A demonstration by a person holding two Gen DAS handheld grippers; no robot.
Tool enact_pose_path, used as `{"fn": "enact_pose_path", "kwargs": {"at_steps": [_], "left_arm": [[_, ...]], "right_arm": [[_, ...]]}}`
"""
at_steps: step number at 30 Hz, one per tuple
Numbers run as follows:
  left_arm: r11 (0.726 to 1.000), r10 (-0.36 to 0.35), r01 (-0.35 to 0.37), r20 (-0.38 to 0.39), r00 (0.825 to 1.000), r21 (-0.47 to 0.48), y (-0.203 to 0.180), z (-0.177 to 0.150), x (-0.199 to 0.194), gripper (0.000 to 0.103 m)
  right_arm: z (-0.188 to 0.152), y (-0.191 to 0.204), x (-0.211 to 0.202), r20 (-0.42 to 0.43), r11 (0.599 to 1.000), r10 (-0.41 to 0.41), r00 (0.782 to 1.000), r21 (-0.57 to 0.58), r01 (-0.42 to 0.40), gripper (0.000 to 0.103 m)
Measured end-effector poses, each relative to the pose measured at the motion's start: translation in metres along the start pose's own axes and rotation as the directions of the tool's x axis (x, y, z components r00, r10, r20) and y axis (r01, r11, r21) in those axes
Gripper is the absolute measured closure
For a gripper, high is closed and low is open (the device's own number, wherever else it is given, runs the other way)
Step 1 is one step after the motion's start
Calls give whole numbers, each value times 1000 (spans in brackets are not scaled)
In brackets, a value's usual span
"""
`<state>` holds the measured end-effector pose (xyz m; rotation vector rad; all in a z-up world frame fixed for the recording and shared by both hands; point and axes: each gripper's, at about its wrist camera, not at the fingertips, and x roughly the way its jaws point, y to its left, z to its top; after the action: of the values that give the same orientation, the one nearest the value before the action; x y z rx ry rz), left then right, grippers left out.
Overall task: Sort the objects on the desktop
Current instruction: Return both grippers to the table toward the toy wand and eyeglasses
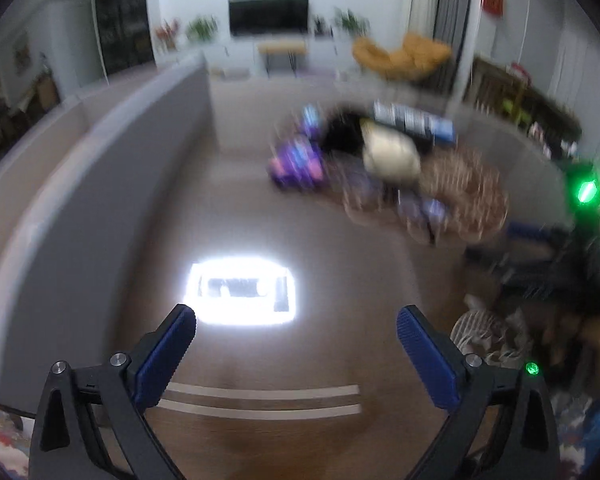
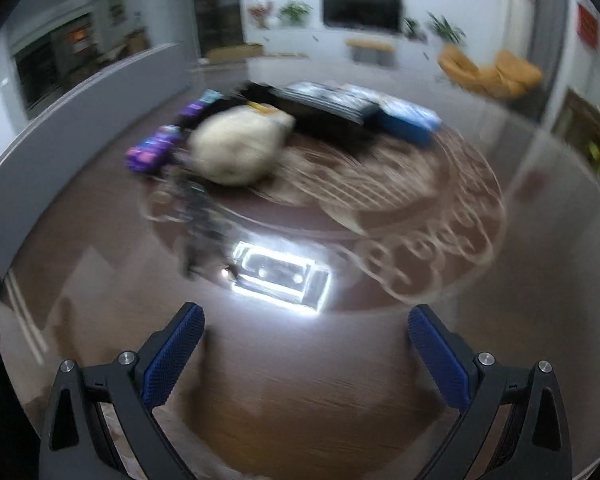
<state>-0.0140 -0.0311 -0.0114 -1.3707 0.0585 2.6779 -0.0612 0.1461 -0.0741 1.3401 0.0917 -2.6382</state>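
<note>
In the left wrist view, the left gripper [image 1: 296, 332] with black arms and blue ribbed pads stands wide open with nothing between its jaws, above the glossy dark brown wooden tabletop [image 1: 260, 216], where a bright rectangular reflection of a ceiling lamp [image 1: 240, 290] glares just ahead of the pads. Farther across the table, blurred, lies the clutter to be sorted: a purple and pink packet [image 1: 296, 162], a cream-coloured soft pouch [image 1: 390, 152], a black flat box [image 1: 342, 130] and a blue box [image 1: 442, 130], beside and partly on a round brown mat with pale scrollwork [image 1: 464, 196]. In the right wrist view, the right gripper [image 2: 306, 340], of the same make, is likewise spread wide and empty over the same tabletop [image 2: 300, 392]. The patterned mat [image 2: 412, 216] lies ahead of it, the lamp reflection [image 2: 280, 276] at its near edge; the cream pouch [image 2: 240, 146] rests on the mat's far left, the purple packet [image 2: 152, 152] just left of it, the black box [image 2: 324, 114] and blue box [image 2: 410, 118] behind.
</note>
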Motion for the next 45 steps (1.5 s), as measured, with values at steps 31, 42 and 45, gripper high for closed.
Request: {"fn": "enact_pose_path", "kwargs": {"at_steps": [31, 42, 45], "left_arm": [[997, -18, 20, -22, 1000, 69, 8, 42, 68, 0], [990, -53, 58, -38, 998, 130, 18, 36, 64, 0], [991, -48, 52, -36, 998, 122, 24, 32, 61, 0]], "right_arm": [[-1, 0, -5, -14, 999, -45, 999, -5, 45, 0], [50, 54, 32, -120, 978, 97, 988, -174, -117, 0], [62, 85, 44, -115, 957, 119, 986, -251, -145, 0]]}}
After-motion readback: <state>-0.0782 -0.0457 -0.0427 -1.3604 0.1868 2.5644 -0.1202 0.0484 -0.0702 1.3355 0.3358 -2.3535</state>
